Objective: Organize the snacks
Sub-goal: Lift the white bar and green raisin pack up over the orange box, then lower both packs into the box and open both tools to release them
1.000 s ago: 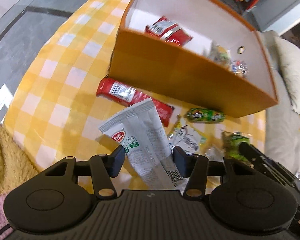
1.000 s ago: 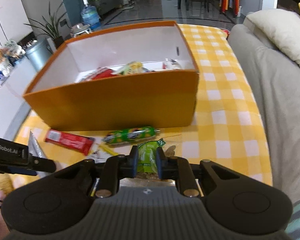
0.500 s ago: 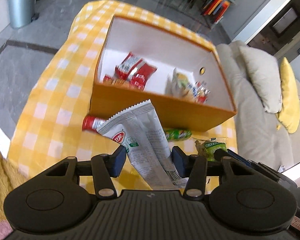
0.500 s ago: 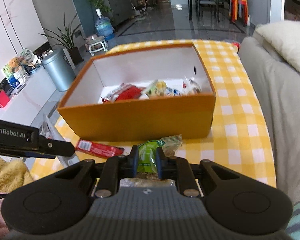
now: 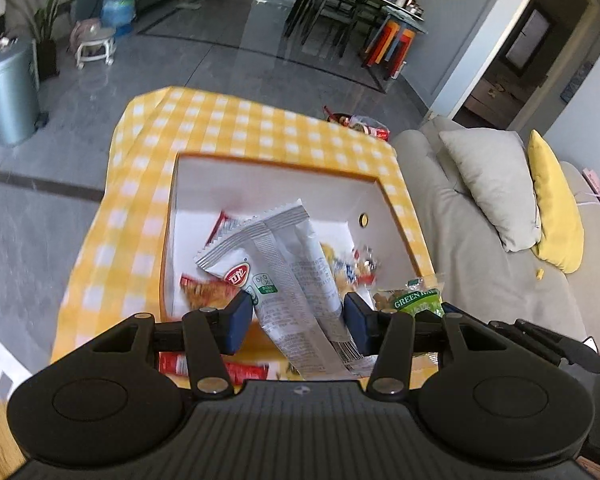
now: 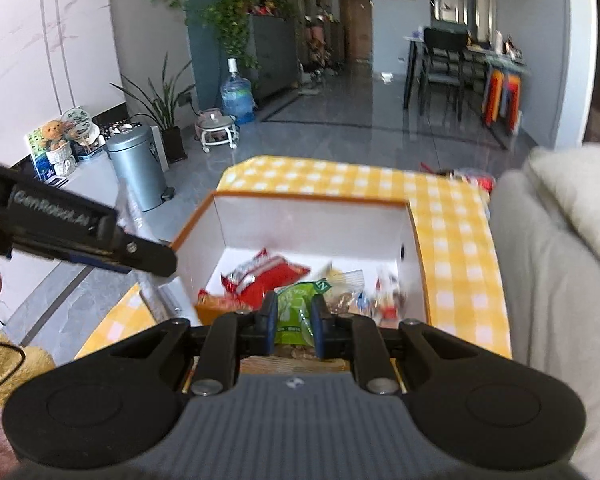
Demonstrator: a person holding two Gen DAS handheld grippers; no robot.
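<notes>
Silver-white crinkled foil snack packet [image 5: 290,276] is sitting pinched between the half-spread jaws of the left gripper [image 5: 296,320], above the orange cardboard box [image 5: 404,216]; the right gripper [image 6: 294,322] is clamping a green plastic snack bag [image 6: 294,306] tightly over that box.

Orange box [image 6: 204,216], white inside, sits on yellow-and-white checked cloth [image 6: 456,240].

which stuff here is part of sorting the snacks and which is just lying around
Part of the job:
- silver packet in left gripper
- green packet in right gripper
- orange box
- red packets

Lying about:
- bin
- water bottle
- cushions
</notes>
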